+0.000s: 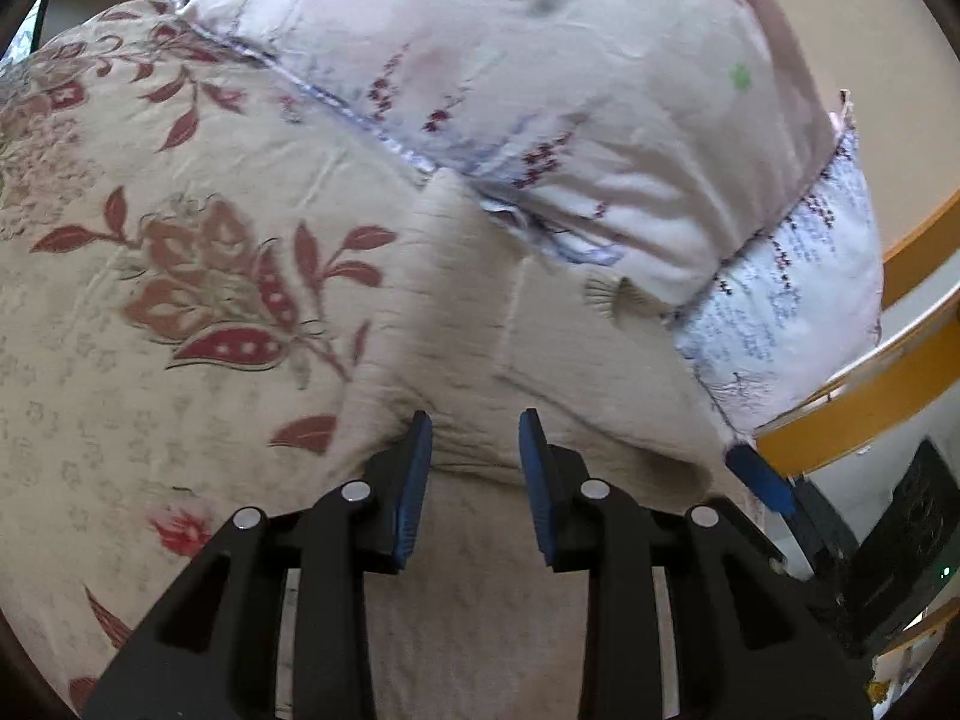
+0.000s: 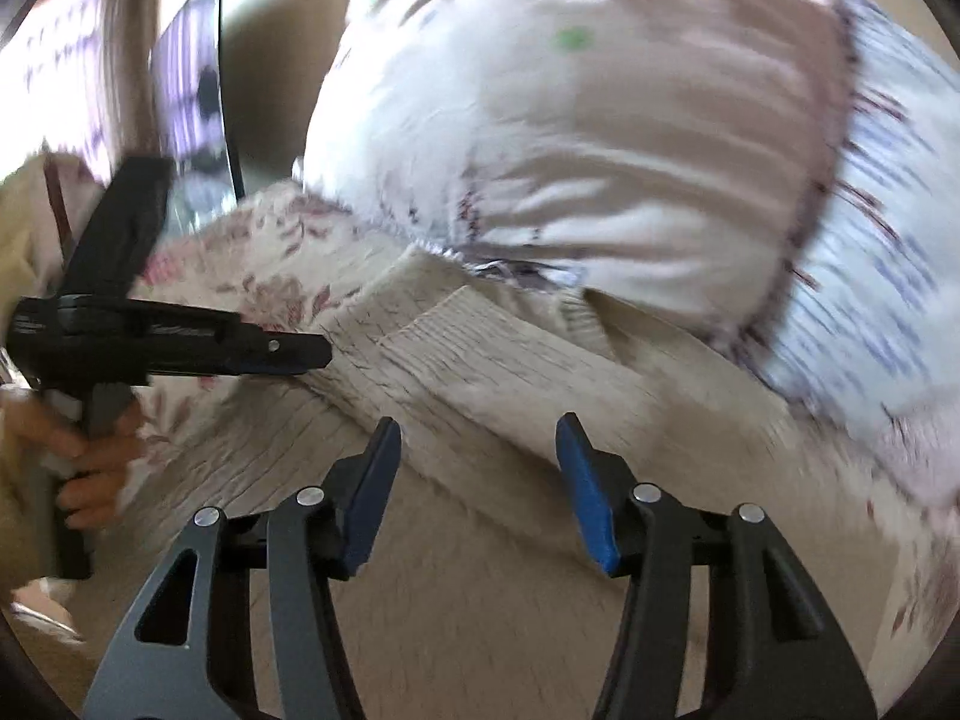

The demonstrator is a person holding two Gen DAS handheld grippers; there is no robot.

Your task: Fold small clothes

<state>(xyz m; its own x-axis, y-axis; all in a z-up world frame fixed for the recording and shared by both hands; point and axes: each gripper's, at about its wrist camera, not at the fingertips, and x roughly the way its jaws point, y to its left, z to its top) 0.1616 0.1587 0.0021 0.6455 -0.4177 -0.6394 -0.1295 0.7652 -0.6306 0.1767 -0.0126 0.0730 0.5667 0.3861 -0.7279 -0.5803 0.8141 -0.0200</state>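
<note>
With both the left gripper (image 1: 475, 438) and right gripper (image 2: 478, 438) gaping, holding nothing, pinch the beige garment's (image 1: 540, 372) near hem and fold toward twelve o'clock.

A big bedspread (image 1: 180, 276) covers the bed. It is cream with red leaves and flowers on it. A fat pillow (image 1: 540, 90) lies on top of it at the back. The pillow is pale pink and white with small dark red flowers and one green spot. A yellow wooden bed rail (image 1: 864, 402) runs along the right side. Behind the pillow is a plain tan wall (image 1: 864, 24)
</note>
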